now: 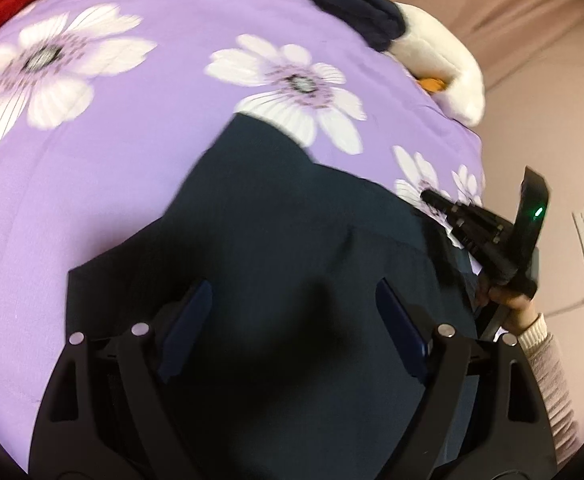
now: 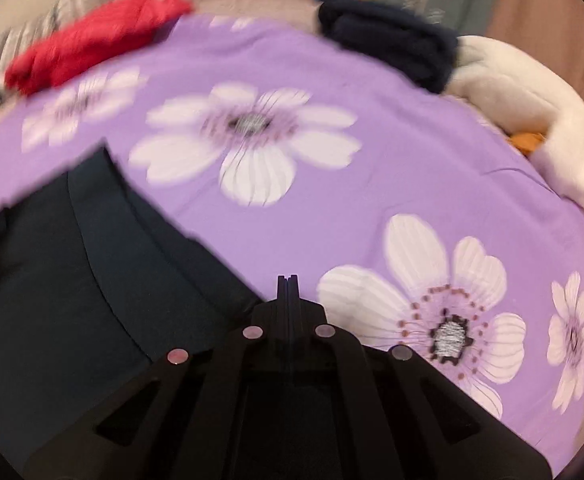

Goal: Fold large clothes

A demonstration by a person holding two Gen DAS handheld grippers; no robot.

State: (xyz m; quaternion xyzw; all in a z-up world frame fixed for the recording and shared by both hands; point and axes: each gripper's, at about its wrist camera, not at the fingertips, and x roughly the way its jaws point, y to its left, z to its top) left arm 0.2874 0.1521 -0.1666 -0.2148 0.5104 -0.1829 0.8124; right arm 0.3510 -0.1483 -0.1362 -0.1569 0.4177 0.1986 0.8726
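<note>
Hovering wide open, left gripper (image 1: pixel 292 324) grasps nothing; right gripper (image 2: pixel 288 280), clenched at the dark garment (image 2: pixel 72 260) edge, lower centre, may be empty, so the fold could fail.

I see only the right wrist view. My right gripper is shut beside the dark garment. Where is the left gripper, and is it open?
Observer: The left gripper is open. Its fingers stand wide apart over the dark garment, with no fold between them.
Operator: How does the garment end on that side?
Observer: In a straight edge at the left of that view, lying flat on the purple bedspread.
Operator: Is my right gripper visible from there?
Observer: Yes. The right gripper is at the garment's right edge, with its tips over a printed flower. I cannot tell whether they pinch cloth.
</note>
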